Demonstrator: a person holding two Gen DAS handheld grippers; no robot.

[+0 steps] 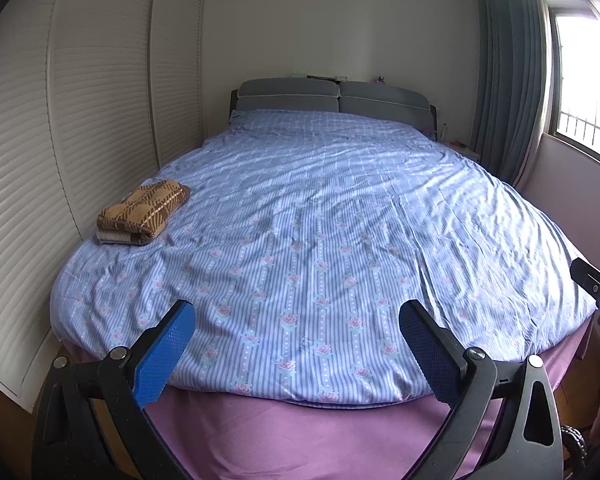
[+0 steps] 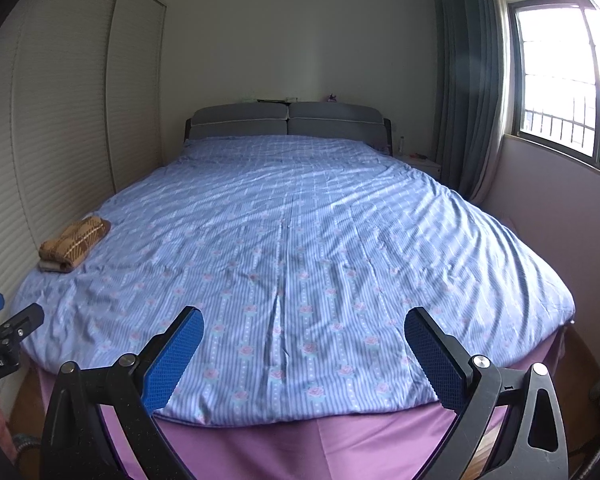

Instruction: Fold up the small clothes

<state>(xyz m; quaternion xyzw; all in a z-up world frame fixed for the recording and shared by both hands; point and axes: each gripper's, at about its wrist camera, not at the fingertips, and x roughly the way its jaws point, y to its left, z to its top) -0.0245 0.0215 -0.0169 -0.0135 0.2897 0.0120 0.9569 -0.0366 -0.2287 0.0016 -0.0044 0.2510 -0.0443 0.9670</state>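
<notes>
Daylight enters from the window [image 2: 564, 92] at right, which is overexposed to near white in both views. Raking light picks out the wrinkles of the bedspread [image 1: 320, 220] as bright ridges and soft shadows. The wardrobe doors [image 1: 60, 120] at left lie in dimmer light. Fisheye distortion bows straight lines; frame corners are vignetted black. Focus is sharp throughout.

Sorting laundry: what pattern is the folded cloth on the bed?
Folded brown-and-tan plaid cloth; left wrist view.
</notes>
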